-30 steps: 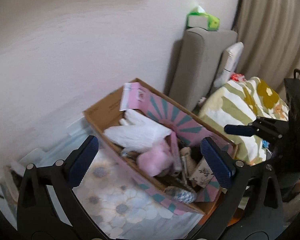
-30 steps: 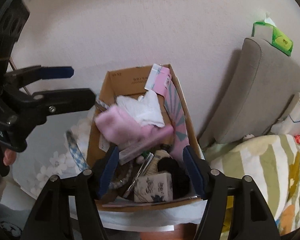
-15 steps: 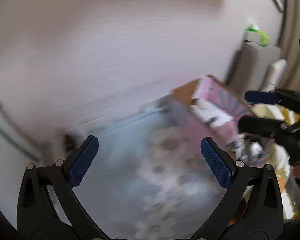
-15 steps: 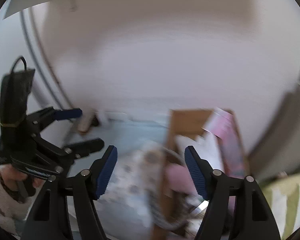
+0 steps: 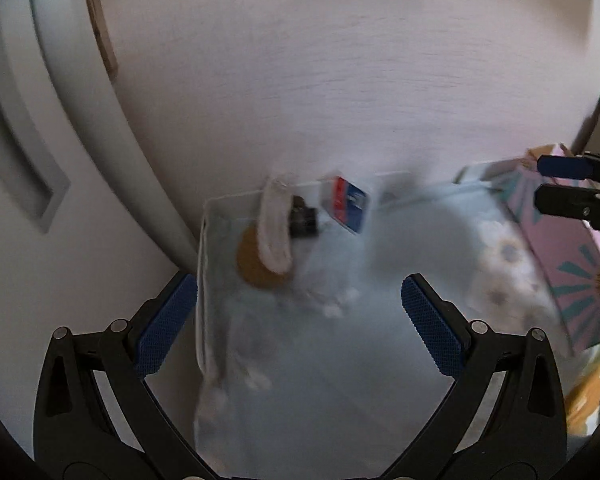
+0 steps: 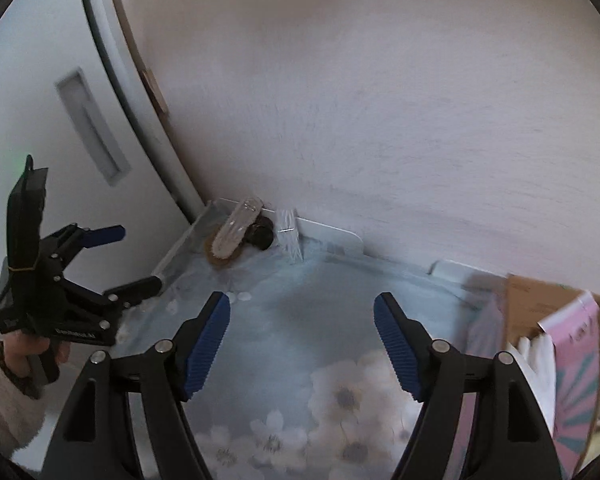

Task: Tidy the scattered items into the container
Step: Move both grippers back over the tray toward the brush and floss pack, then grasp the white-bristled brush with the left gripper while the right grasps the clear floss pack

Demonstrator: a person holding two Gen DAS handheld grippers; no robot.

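- Left gripper [image 5: 299, 322]: jaws wide apart, empty.
- Right gripper [image 6: 302, 344]: jaws wide apart, empty.
- One pink-patterned cardboard box [image 6: 560, 364], right.
- One pale oblong brush [image 6: 238, 226], one round brown disc [image 5: 256, 262], one small black object [image 6: 262, 234], far corner.

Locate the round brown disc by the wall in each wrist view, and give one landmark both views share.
Left wrist: the brown disc lies left of centre, partly under a pale oblong item, near the cloth's far left corner.
Right wrist: the disc sits upper left of centre, in the corner by the wall, under the same pale item.
Shared landmark: the small black object just right of it.
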